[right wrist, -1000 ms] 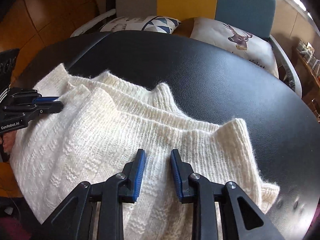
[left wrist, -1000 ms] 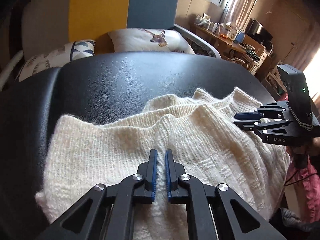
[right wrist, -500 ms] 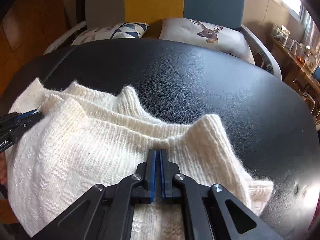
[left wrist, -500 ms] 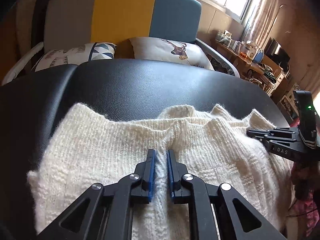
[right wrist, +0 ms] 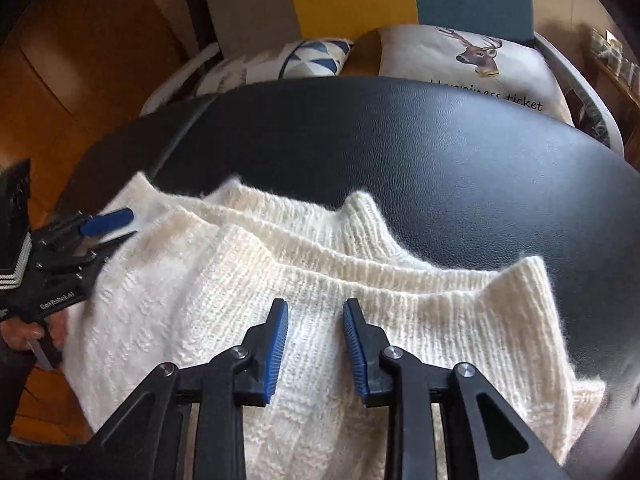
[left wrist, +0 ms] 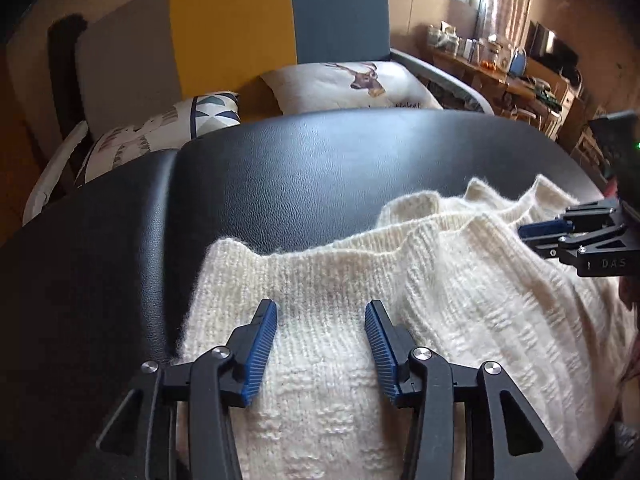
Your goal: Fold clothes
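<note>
Two grippers hang over the cream sweater (left wrist: 460, 304), which lies folded on the black table (left wrist: 320, 176): the left gripper (left wrist: 322, 312) and right gripper (right wrist: 316, 312) are both opening, empty. Loose knit could snag a pad and drag the fold crooked.

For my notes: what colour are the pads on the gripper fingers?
Blue, ribbed, on black fingers. The left wrist view shows it best.
</note>
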Demonstrator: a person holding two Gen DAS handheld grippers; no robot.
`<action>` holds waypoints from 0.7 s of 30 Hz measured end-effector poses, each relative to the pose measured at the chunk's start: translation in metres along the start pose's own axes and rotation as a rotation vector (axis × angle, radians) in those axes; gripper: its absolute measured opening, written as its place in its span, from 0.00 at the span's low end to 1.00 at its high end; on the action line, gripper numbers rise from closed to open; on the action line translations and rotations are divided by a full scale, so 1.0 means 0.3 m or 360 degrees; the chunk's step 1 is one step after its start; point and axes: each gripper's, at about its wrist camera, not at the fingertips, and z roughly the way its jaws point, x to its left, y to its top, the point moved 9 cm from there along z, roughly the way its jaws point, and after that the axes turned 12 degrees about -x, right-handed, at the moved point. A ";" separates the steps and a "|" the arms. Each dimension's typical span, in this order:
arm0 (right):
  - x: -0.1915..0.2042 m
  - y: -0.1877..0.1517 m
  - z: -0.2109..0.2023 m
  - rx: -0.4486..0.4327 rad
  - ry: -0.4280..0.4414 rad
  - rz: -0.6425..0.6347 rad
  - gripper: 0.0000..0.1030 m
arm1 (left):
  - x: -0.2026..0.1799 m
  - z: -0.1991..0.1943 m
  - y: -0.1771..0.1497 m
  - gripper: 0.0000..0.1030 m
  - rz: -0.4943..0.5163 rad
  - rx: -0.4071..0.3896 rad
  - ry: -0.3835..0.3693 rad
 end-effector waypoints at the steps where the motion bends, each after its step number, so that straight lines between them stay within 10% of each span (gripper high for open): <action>1: 0.007 -0.004 0.015 -0.0004 -0.0042 -0.0056 0.28 | -0.005 0.002 -0.009 0.42 0.0013 -0.0005 -0.0001; 5: 0.050 -0.016 0.027 -0.0054 -0.0182 -0.0316 0.23 | 0.013 -0.013 -0.015 0.08 -0.0049 -0.0066 0.0033; 9: 0.058 -0.005 0.024 -0.0100 -0.0233 -0.0314 0.05 | 0.065 -0.056 -0.007 0.07 -0.0209 -0.0188 0.0104; 21: -0.058 0.036 0.060 -0.0187 -0.0287 -0.0112 0.05 | 0.114 -0.062 -0.032 0.11 -0.0401 -0.0155 0.0163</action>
